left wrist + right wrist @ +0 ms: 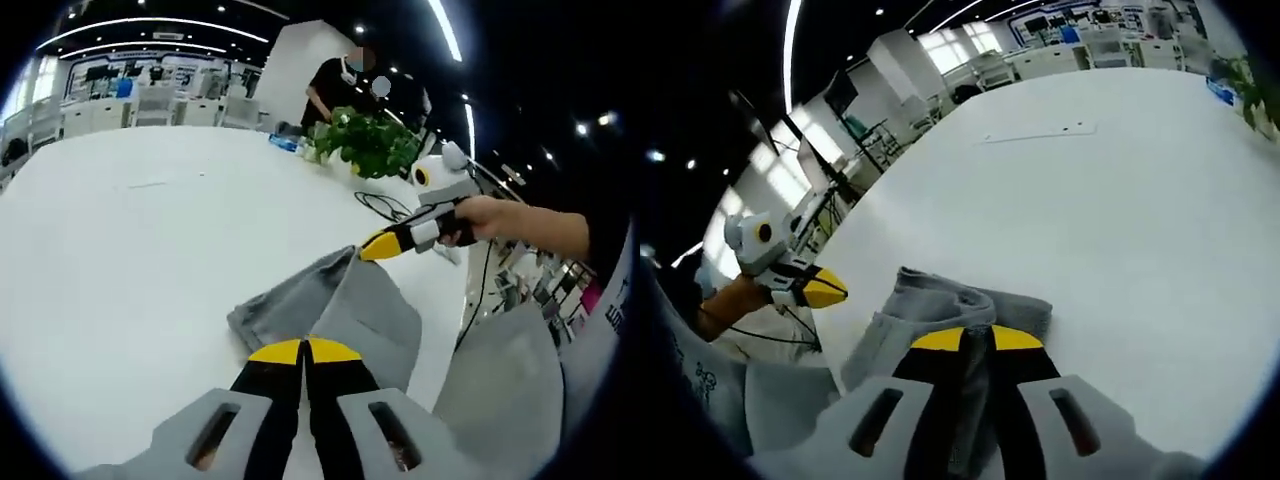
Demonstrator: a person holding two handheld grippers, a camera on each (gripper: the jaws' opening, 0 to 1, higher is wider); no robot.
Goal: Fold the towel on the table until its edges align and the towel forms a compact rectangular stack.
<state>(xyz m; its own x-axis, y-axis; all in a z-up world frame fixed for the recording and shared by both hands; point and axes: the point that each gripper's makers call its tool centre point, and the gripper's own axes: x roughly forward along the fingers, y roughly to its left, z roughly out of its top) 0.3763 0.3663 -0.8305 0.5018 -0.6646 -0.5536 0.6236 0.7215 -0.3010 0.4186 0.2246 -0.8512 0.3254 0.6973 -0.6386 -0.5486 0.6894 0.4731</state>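
white round table (130,230) carries a crumpled grey cloth towel (330,310); left gripper (303,352) and right gripper (976,340) each pinch its near edge.

one grey towel (330,305) lies ahead of the jaws on one white table (130,250). two grippers show. one potted plant (370,145) stands far beyond.

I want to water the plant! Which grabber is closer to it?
Right. The right gripper is held up over the gray towel's far corner, on the side of the green plant. The left gripper is at the towel's near edge, farther back.
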